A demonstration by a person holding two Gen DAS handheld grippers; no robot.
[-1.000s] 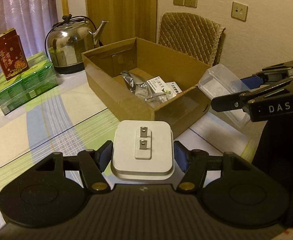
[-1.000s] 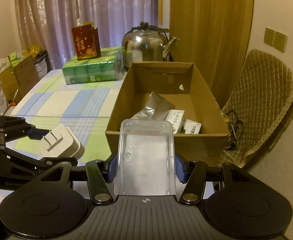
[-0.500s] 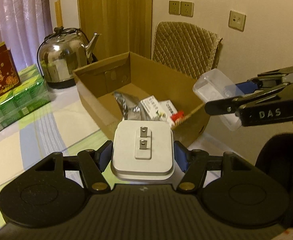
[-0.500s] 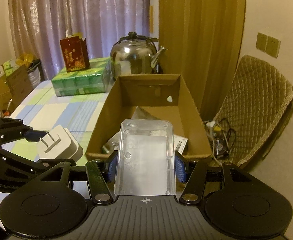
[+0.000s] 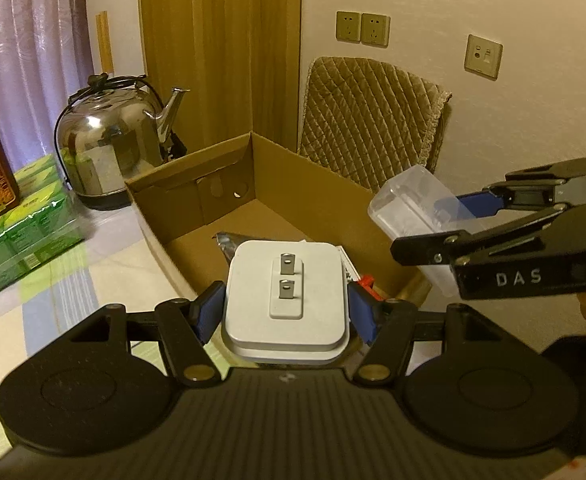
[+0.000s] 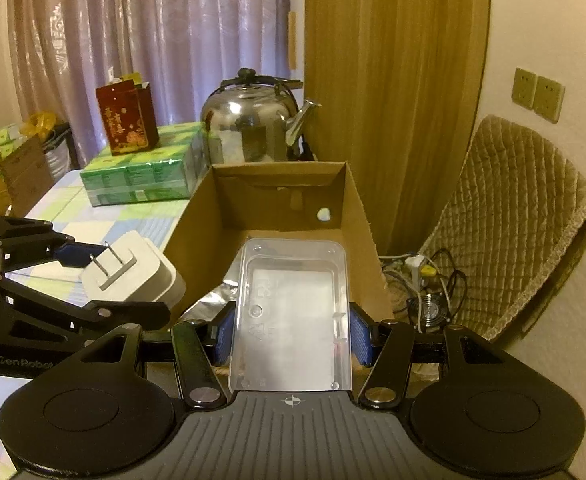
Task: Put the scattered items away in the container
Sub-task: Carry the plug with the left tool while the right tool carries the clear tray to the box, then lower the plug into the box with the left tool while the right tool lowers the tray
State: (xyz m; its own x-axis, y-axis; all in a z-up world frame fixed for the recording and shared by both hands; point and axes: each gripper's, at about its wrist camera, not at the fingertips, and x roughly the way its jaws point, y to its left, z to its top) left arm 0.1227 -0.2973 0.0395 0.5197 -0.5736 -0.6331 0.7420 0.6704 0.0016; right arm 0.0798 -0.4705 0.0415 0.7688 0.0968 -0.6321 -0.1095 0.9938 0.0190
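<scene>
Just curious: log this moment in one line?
left gripper: white plug adapter | right gripper: clear plastic tray | both near brown cardboard box

The open brown cardboard box sat on the checked tablecloth. The steel kettle stood behind it. The stacked green cartons lay left of the kettle.

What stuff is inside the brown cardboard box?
Inside the cardboard box lie a crinkly silver foil packet and something small and red. The held white plug and clear plastic case cover the rest of the floor.
</scene>
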